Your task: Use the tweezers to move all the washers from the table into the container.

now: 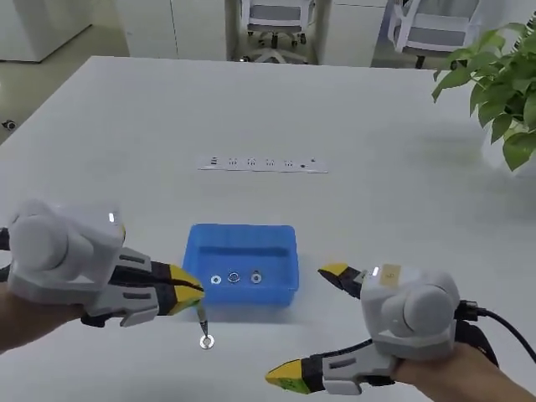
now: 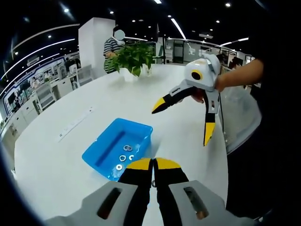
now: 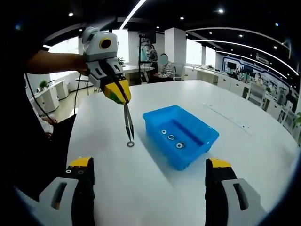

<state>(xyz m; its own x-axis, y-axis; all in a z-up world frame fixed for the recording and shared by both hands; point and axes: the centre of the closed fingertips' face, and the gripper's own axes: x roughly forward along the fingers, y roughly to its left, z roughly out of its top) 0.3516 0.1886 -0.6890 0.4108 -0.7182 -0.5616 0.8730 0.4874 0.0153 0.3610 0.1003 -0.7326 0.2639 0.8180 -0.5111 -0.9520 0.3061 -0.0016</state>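
Right gripper [image 1: 297, 325]: jaws spread wide, empty, near blue container [image 1: 243, 228]. Left gripper [image 1: 194, 295]: jaws clamped on tweezers [image 1: 202, 318], tips pointing down at washer [image 1: 206, 341] on table [image 1: 126, 126] just beside container. Three washers [image 1: 234, 277] inside container.

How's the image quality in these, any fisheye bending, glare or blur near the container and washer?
Head view: soft even light, straight lines, the washer crisp, a faint shadow in front of the container. Left gripper view: strong fisheye, the table edge bows, ceiling lights streak. Right gripper view: same bending, bright windows behind, washer and tweezers sharp.
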